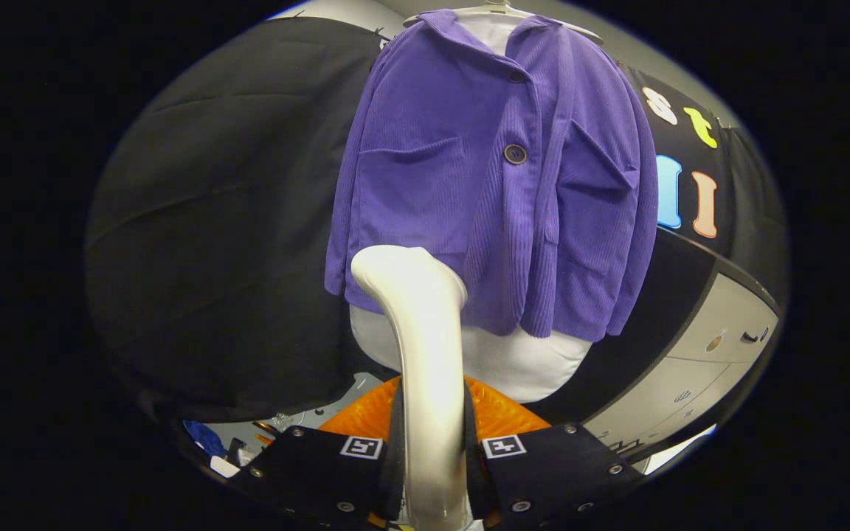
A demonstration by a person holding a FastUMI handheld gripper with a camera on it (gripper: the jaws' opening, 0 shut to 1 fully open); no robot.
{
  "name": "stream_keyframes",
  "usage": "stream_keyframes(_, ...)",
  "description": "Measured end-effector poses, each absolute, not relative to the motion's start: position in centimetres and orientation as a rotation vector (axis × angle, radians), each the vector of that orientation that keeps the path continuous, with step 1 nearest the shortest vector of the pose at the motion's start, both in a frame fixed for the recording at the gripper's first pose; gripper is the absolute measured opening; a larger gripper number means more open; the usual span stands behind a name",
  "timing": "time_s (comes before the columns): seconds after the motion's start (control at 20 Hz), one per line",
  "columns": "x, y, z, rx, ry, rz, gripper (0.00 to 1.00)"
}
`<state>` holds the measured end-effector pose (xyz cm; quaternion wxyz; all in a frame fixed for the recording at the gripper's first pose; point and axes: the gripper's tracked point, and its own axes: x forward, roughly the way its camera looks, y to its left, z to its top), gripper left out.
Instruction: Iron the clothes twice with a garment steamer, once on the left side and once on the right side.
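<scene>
Both fingers of the gripper [432, 472] are clamped tight on the white handle of the garment steamer [419, 354] — one pressing on each side, with no visible gap left between them and the handle. The steamer rises straight up from between the fingers and curves forward at its top, so the rounded head sits ahead of them, pointing toward the clothes.

Just beyond that head hangs the purple corduroy jacket [484, 184] on a white hanger [499, 11], draped over a white padded form [521, 361] that pokes out below the hem. The steamer head overlaps the jacket's lower hem, on the side with the flatter chest pocket; can't tell if it's actually touching the fabric or just near it. Two dark buttons run down the front placket, and there's a second pocket on the far side of the placket.

Something orange and ribbed [499, 417] sits right behind the fingers, low down. Black cloth covers the booth wall behind the jacket, and pale cabinet drawers [713, 346] show off to the side — well beyond the fingers.
</scene>
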<state>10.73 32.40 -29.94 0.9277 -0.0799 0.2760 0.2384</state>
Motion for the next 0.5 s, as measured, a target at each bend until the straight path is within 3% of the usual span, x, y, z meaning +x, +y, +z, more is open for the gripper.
stream_keyframes(0.2,8.1,30.0,-27.3,-0.068,0.526,0.476,0.35)
stream_keyframes(0.5,5.3,21.2,-17.5,0.057,0.360,0.400,0.34)
